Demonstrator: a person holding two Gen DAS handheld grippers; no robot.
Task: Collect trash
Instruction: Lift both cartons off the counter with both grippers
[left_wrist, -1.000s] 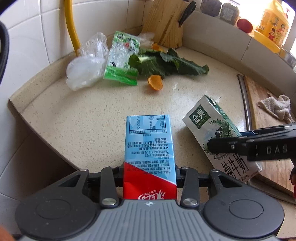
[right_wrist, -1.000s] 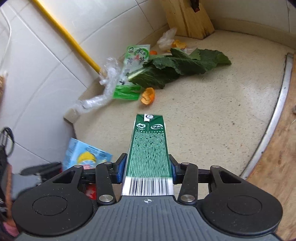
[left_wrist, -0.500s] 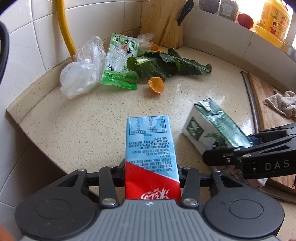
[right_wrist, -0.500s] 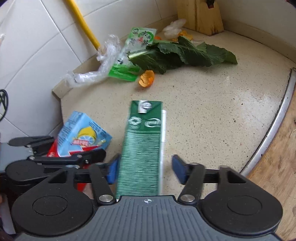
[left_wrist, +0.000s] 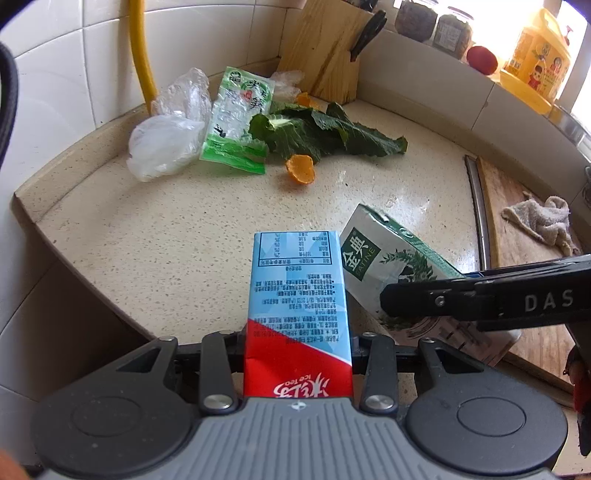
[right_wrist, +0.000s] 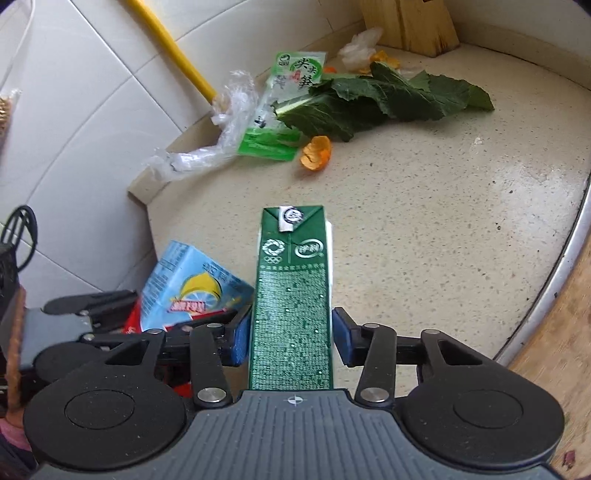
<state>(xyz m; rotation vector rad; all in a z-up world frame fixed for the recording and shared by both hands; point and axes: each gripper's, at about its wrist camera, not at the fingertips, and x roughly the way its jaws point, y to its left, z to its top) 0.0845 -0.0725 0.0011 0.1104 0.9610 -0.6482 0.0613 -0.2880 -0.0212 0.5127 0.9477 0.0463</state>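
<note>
Tea carton (left_wrist: 297, 310): we see pale blue over red
Milk carton (right_wrist: 291, 306): we see dark green, white print
Peel (left_wrist: 300, 168): orange
Counter (left_wrist: 184, 236): speckled cream

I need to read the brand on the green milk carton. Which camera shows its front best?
The left wrist view: the green milk carton shows its white logo face side-on. The right wrist view shows only its narrow green printed side, between the right hand-held gripper pads.

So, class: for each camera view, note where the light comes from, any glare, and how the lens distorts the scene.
Left wrist view: daylight enters top right, blowing out the window behind the yellow bottle; the countertop edge bows with fisheye curvature. Right wrist view: softer, even light, faint sheen on the countertop; the sink rim curves, and the picture corners darken.
</note>
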